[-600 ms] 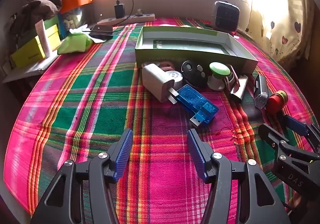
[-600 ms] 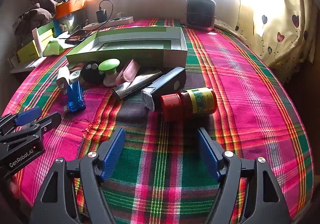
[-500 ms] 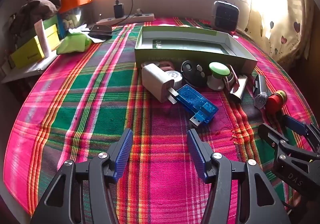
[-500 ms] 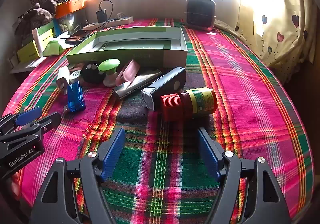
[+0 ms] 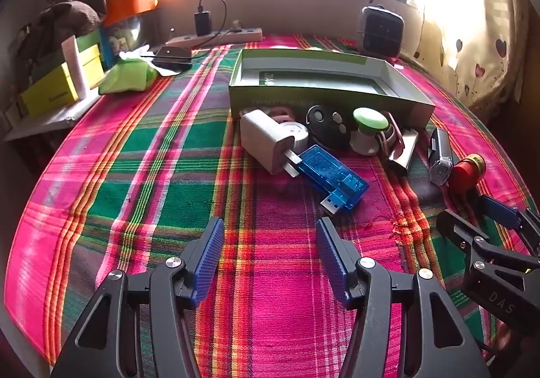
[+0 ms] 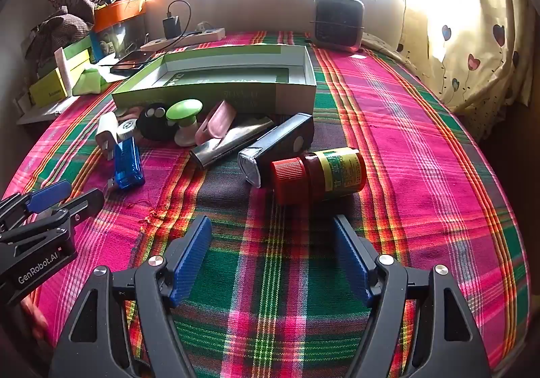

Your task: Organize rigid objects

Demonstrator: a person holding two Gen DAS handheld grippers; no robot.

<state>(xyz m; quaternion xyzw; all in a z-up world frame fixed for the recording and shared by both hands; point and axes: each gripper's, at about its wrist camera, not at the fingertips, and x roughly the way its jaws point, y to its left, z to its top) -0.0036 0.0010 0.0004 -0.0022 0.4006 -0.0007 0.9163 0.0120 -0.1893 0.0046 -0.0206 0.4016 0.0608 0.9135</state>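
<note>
A row of small objects lies on the plaid cloth in front of an empty green box (image 5: 324, 98) (image 6: 236, 92): a white charger (image 5: 266, 140), a blue USB stick (image 5: 332, 177) (image 6: 127, 163), a black remote (image 5: 329, 125), a green-topped knob (image 5: 369, 126) (image 6: 185, 118), a silver tube (image 6: 233, 143), a black bike light (image 6: 280, 146) and a red-capped bottle (image 6: 320, 175). My left gripper (image 5: 270, 260) is open and empty, short of the USB stick. My right gripper (image 6: 273, 260) is open and empty, just short of the bottle.
A small black heater (image 6: 338, 22) stands behind the box. A power strip with a charger (image 5: 216, 35), a phone (image 5: 172, 57), a green pouch (image 5: 130, 76) and yellow-green boxes (image 5: 60, 86) sit at the back left. A curtain (image 6: 472, 40) hangs at right.
</note>
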